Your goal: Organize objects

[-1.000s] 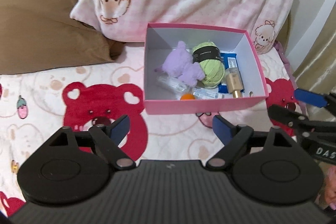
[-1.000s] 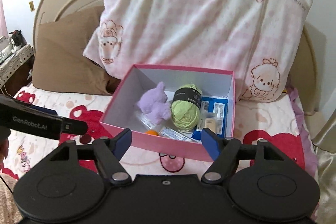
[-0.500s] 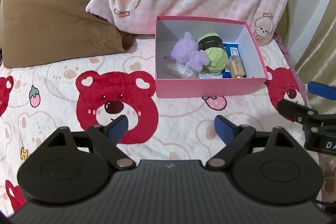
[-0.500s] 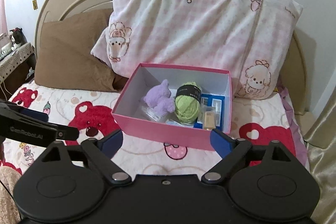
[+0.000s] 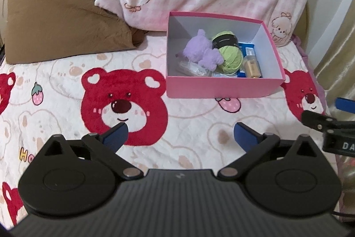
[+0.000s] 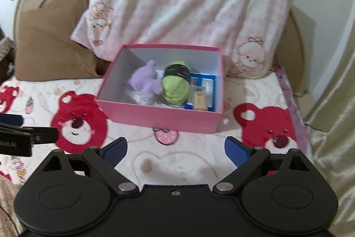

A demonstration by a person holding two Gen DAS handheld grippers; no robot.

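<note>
The left gripper [image 5: 180,133] has its jaws spread wide, with nothing between the blue pads and nothing touching them; bedspread [image 5: 199,126] shows through the gap. The right gripper [image 6: 175,147] is likewise wide apart and empty, its pads clear of everything.

The box [image 5: 221,88] sits on the bedspread ahead of the left jaws and a little to their right, well apart from the fingertips. From the right gripper, the box [image 6: 159,119] lies straight ahead, near but not touching, its front wall just beyond the gap.

Inside the box, seen from the left gripper, are a plush [image 5: 200,50] at the left, a yarn ball [image 5: 229,52] touching it in the middle, and a bottle [image 5: 250,64] at the right lying on a blue packet [image 5: 248,46]. Clear wrapped items lie under the plush by the front wall; what they are cannot be told.

Behind the box leans a pink pillow [image 6: 188,1], with a brown pillow [image 5: 62,21] to its left.
</note>
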